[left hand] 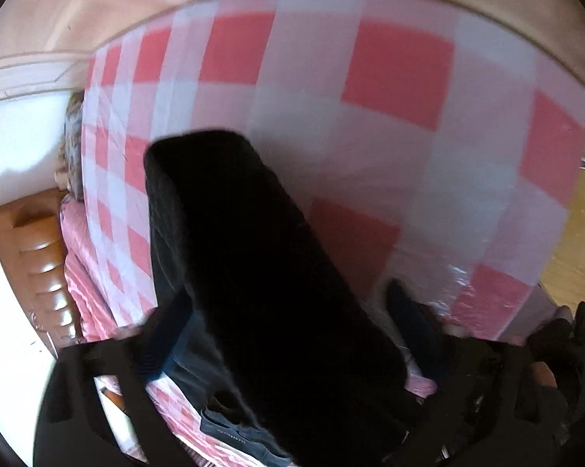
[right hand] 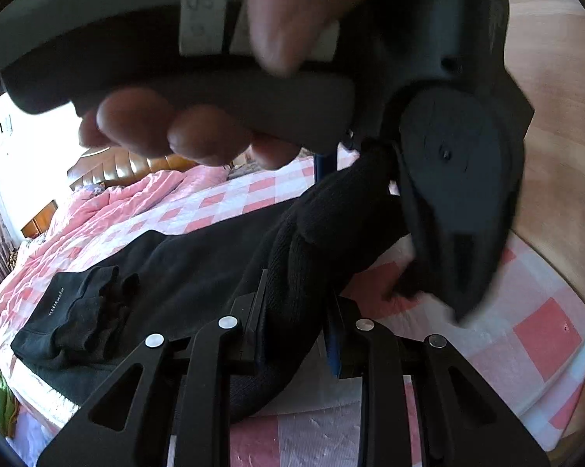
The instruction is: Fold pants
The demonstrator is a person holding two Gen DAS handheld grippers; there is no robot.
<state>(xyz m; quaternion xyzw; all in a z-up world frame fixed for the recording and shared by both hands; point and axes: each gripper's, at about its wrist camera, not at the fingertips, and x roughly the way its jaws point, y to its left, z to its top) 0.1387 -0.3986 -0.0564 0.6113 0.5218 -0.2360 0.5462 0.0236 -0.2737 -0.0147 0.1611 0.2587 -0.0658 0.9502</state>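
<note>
1. While the black pants [right hand: 183, 272] lie mostly spread on the pink checked bed [right hand: 545, 330], one leg end is lifted.
2. Right tongs [right hand: 292, 323] are clenched on that leg.
3. Left tongs [right hand: 440, 233] pinch the same fabric, gripped by a bare hand [right hand: 199, 132].
4. Beyond stands a brown headboard [left hand: 39, 249].

In the left wrist view, the black knitted pants [left hand: 269, 272] hang blurred across the middle and hide the fingertips of the left gripper [left hand: 292, 408], so its jaws cannot be read. In the right wrist view, the right gripper [right hand: 296, 311] has its fingertips buried in the same cloth. The pink-and-white checked bedcover [right hand: 526, 350] is cut off by the lower edge, and a small label on the pants near the bed's left edge is too small to read.
</note>
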